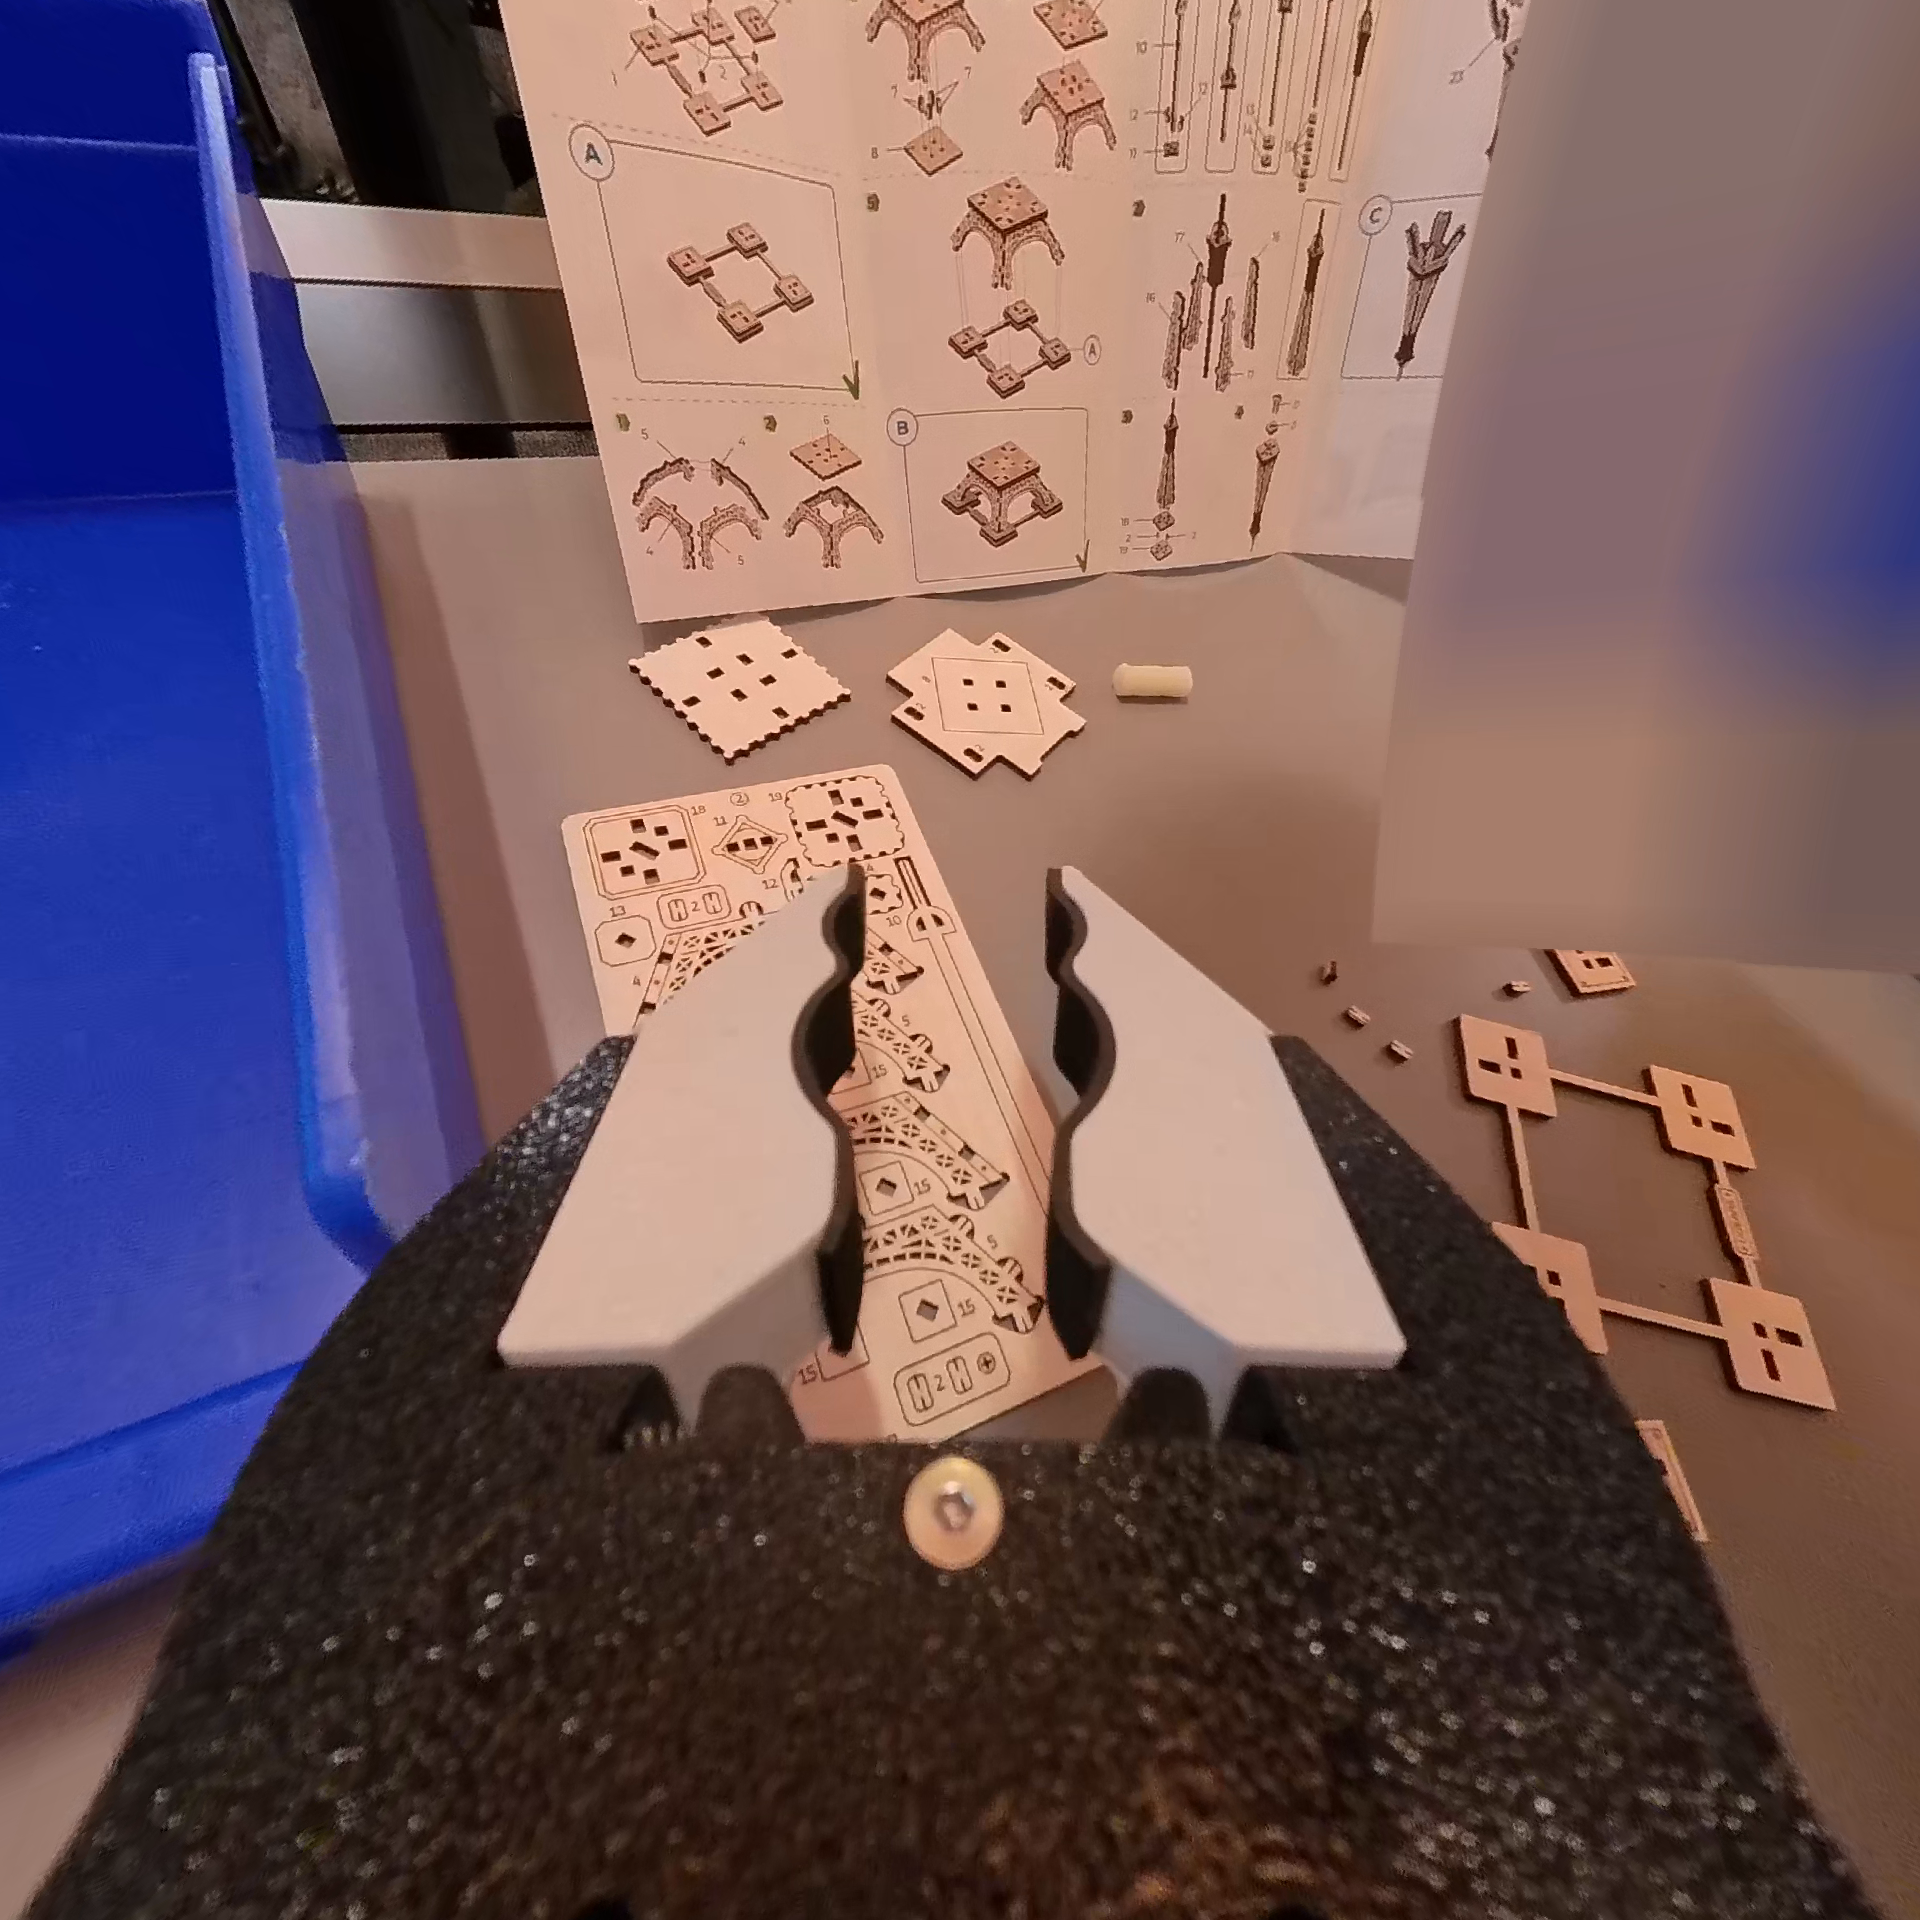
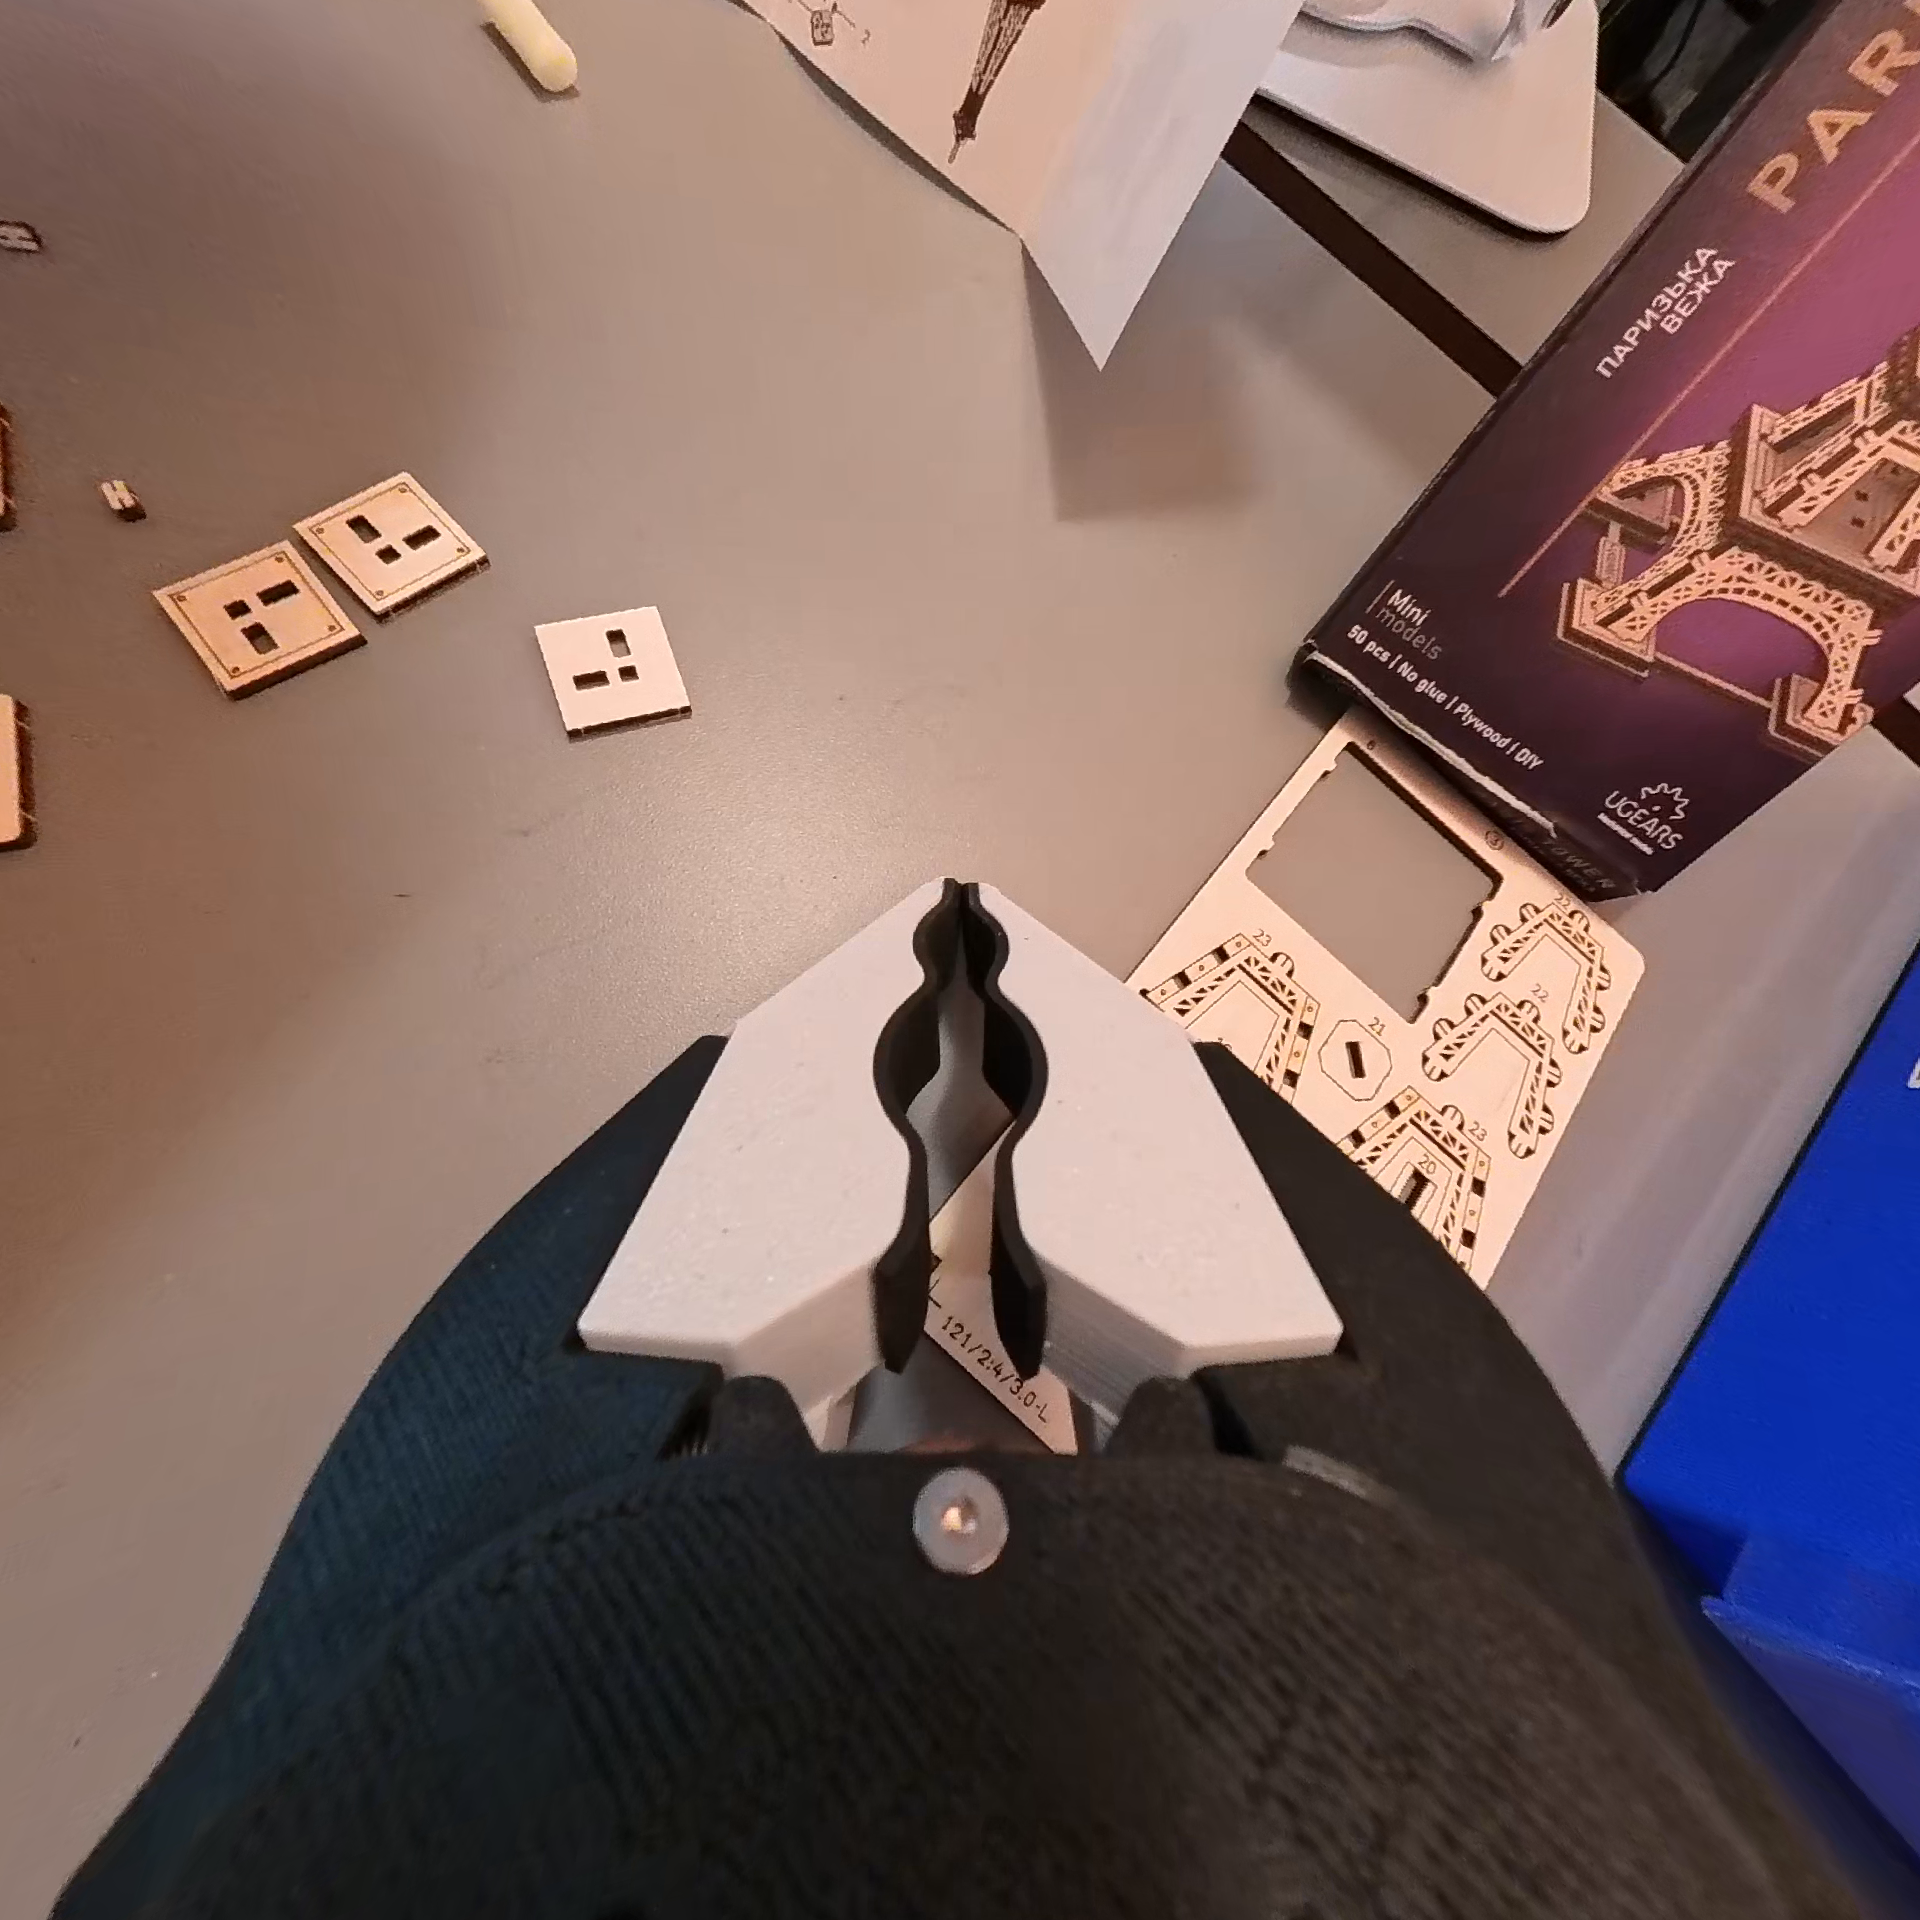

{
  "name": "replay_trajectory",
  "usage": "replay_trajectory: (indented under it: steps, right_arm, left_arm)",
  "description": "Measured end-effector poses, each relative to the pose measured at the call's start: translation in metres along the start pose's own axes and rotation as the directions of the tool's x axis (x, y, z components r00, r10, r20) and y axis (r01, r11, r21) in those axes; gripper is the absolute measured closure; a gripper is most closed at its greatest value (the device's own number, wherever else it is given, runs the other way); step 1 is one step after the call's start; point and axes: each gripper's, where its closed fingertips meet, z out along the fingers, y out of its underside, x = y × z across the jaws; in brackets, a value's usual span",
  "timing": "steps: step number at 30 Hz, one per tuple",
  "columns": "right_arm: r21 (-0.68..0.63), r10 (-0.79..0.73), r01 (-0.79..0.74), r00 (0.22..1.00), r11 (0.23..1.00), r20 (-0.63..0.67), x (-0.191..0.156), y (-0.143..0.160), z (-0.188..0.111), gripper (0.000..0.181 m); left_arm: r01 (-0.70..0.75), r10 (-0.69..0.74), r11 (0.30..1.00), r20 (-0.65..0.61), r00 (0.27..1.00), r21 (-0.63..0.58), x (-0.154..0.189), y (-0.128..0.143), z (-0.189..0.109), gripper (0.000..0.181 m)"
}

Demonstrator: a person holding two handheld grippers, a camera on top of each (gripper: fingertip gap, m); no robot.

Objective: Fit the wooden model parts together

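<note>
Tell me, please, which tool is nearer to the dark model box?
Right. The dark model box lies just ahead and right of the right tool. The left tool hovers over a wooden part sheet beside a blue bin, with the box outside its view.

— How does the left gripper (image 1: 951, 883) stand?
— Its two grey fingers (image 1: 717, 1122) are spread with a clear gap between the black wavy pads (image 1: 836, 1101); nothing sits between them; it points forward and a little down.
— And the right gripper (image 2: 961, 888)?
— Tips pressed together, the pads (image 2: 904, 1049) bowing apart only further back; it tilts down from above; nothing is visibly pinched at the tips.
</note>
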Motion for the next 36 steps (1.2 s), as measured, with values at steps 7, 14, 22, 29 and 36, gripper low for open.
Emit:
replay_trajectory:
  steps: [7,14,22,29,36]
  right_arm:
    - [0.000,0.000,0.000,1.000,1.000,0.000,0.000,0.000,0.000,0.181]
    - [0.000,-0.002,0.002,1.000,1.000,-0.001,0.000,0.000,0.000,0.181]
    - [0.001,-0.010,0.010,1.000,1.000,-0.008,0.000,0.000,0.000,0.181]
    - [0.002,-0.015,0.015,1.000,1.000,-0.013,0.000,0.000,0.000,0.181]
    - [0.004,-0.033,0.033,0.999,0.999,-0.028,0.000,-0.001,-0.001,0.181]
  left_arm:
    - [-0.003,0.003,1.000,0.000,1.000,-0.001,0.001,0.000,0.000,0.150]
    - [-0.007,0.007,1.000,-0.001,1.000,0.003,0.002,-0.001,0.000,0.150]
    - [-0.019,0.019,1.000,-0.003,1.000,0.002,0.005,-0.001,0.001,0.150]
    - [-0.028,0.028,1.000,-0.005,1.000,0.008,0.007,-0.002,0.000,0.152]
    - [-0.043,0.043,0.999,-0.009,0.999,0.012,0.011,-0.003,-0.001,0.152]
